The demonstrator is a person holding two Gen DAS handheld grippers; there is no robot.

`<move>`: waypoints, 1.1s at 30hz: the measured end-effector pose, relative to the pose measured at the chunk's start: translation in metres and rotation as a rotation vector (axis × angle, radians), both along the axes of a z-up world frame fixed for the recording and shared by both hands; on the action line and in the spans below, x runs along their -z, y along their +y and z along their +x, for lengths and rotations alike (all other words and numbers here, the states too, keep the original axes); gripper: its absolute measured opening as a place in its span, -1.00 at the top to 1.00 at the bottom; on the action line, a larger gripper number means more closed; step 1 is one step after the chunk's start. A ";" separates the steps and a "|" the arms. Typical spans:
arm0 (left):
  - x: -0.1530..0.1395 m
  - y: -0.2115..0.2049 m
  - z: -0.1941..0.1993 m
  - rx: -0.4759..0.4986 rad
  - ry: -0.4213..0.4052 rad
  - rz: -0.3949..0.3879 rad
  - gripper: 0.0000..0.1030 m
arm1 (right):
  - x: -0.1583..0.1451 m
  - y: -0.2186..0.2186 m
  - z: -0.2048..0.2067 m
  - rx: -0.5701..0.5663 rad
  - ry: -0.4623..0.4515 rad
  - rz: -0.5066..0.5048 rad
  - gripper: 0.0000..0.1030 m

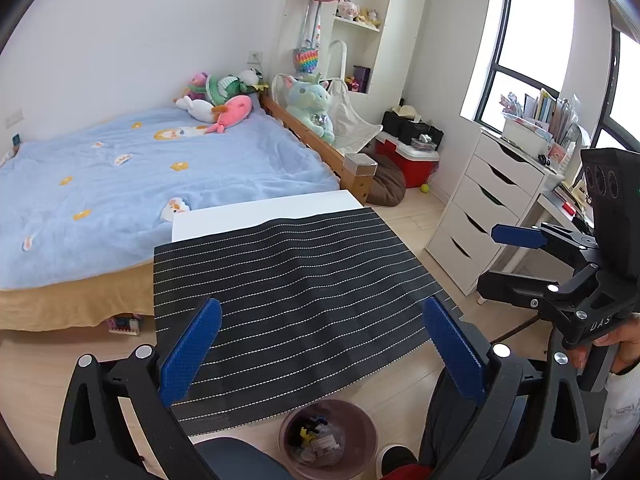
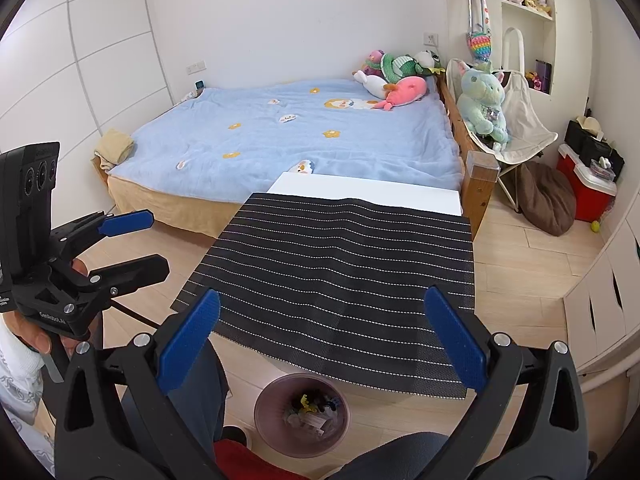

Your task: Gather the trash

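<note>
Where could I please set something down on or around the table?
The striped mat lies bare from the jaws up to the white table strip, also bare, beside the bed. It is crowded beneath the near edge: the trash bin, knees and shoe.

Striped mat (image 1: 296, 292) bare; bin (image 1: 328, 438) mouth seemingly unobstructed below edge.

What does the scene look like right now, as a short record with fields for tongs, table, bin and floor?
left tongs: open, holding nothing
right tongs: open, holding nothing
table: white tabletop under a black woven mat with white dashed stripes; no trash visible on it
bin: round mauve plastic waste bin on the pale wood floor below the mat's near edge, holding small scraps
</note>
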State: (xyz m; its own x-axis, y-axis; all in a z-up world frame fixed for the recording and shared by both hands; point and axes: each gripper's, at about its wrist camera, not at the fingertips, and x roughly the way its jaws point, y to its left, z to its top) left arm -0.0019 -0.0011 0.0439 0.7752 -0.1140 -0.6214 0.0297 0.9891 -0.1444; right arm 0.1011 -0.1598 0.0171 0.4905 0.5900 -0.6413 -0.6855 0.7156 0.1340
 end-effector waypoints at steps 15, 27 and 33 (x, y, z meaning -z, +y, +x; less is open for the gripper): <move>0.002 -0.003 -0.001 0.006 0.003 -0.007 -0.88 | 0.000 0.000 0.000 0.000 0.001 -0.002 -0.94; 0.002 -0.005 -0.001 -0.003 0.002 0.003 -0.88 | 0.007 -0.005 -0.001 0.004 0.000 0.001 -0.94; 0.004 -0.003 0.000 -0.016 0.013 0.011 -0.88 | 0.007 -0.006 -0.001 0.004 0.000 0.000 -0.94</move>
